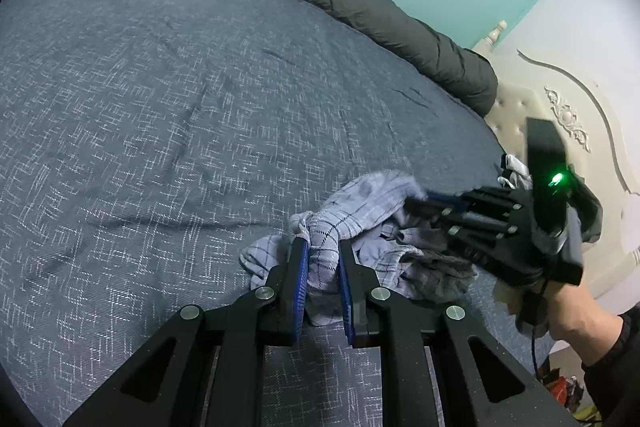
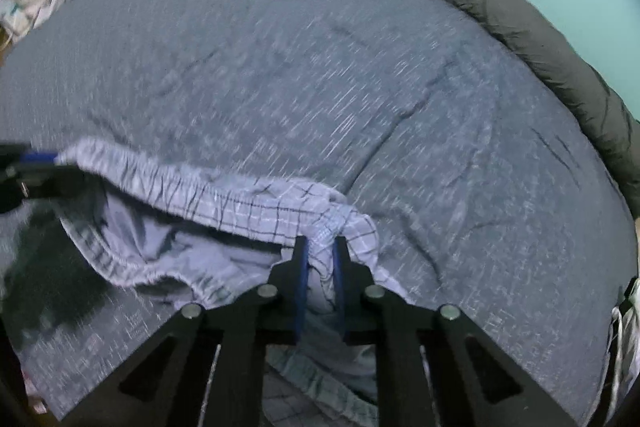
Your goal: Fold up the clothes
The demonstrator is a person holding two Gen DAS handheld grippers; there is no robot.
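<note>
Your pale blue checked shorts with a gathered elastic waistband (image 2: pixel 224 199) lie rumpled on the blue-grey patterned bedspread (image 1: pixel 168 99). Your left gripper (image 1: pixel 323 255) and right gripper (image 2: pixel 320 251) each pinch the fabric.

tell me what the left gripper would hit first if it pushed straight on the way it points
The left gripper is already clamped on the plaid shorts; pushing on, it would probably press them into the blue bedspread.

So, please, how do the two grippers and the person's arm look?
Both the left gripper and the right gripper have black linkage frames, silver pivot pins and blue ribbed pads. The right unit shows a green light and a black cable. The sleeve is black.
</note>
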